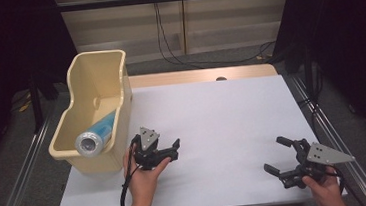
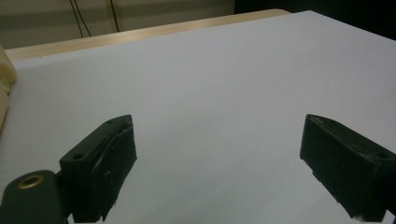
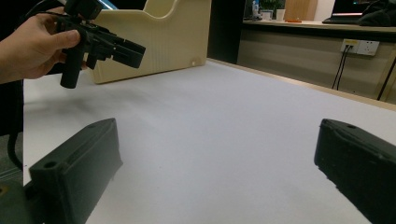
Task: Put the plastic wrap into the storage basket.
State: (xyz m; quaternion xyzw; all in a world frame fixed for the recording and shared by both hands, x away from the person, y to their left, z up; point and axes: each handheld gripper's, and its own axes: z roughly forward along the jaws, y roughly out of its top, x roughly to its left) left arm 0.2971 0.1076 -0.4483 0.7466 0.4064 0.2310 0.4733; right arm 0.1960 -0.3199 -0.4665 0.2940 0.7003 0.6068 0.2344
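A cream plastic bin [image 1: 122, 88] stands at the table's left edge. Inside it a blue tube with a silver end [image 1: 95, 135] lies tilted. My left gripper [image 1: 158, 143] is held just right of the bin's near corner, above the white table top [image 1: 222, 114]. It is open and holds nothing. In the left gripper view its jaws stand wide apart around the gripper's midpoint [image 2: 217, 154] over bare white surface. My right gripper [image 1: 277, 154] hovers near the front right corner, open and empty, its midpoint [image 3: 217, 163] over the bare sheet. The right gripper view has the other gripper [image 3: 105, 42] in a hand in front of the bin [image 3: 159, 42].
The white sheet covers a wooden table whose far edge [image 1: 199, 76] shows as a tan strip. Cables [image 1: 177, 58] trail on the floor behind. Metal rails [image 1: 21, 167] run along both sides. A sliver of the bin [image 2: 4, 79] edges the left gripper view.
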